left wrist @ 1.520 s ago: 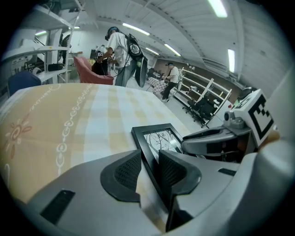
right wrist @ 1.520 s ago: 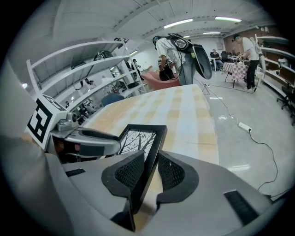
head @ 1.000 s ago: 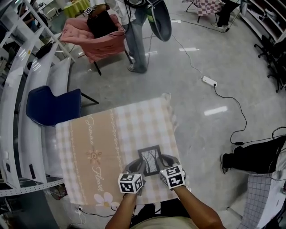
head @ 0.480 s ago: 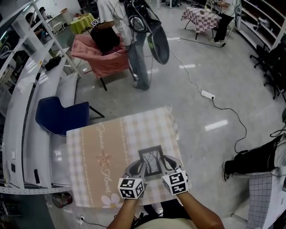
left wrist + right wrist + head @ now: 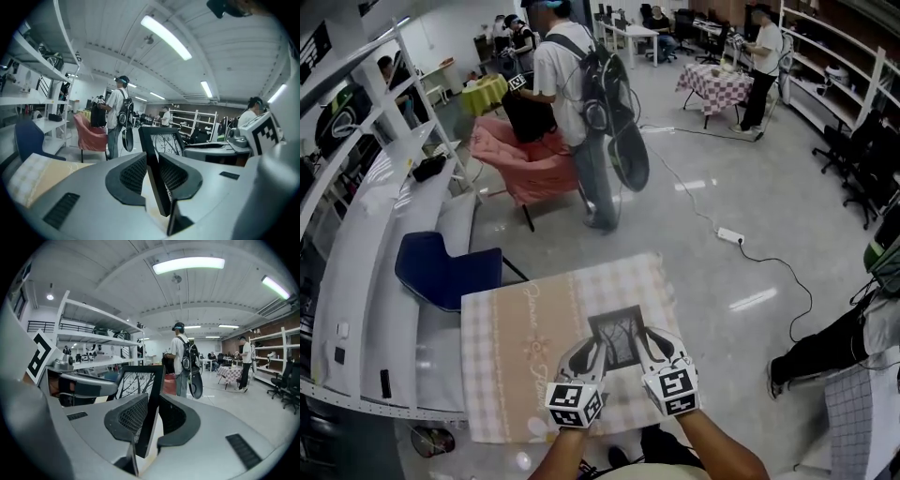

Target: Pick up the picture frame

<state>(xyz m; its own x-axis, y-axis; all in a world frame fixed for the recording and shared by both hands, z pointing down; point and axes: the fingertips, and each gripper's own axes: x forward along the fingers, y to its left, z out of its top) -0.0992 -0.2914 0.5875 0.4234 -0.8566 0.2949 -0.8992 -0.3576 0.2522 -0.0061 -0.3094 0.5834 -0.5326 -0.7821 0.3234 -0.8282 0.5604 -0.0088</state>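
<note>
So that the picture frame (image 5: 617,336) cannot tip above the checked tablecloth (image 5: 511,328), the left gripper (image 5: 591,349) and right gripper (image 5: 649,341) each pinch one side edge

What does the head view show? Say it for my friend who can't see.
The left gripper and the right gripper each clamp one side of a black picture frame, held over a beige checked tablecloth. Behind it a person with a backpack stands on a shiny floor.
</note>
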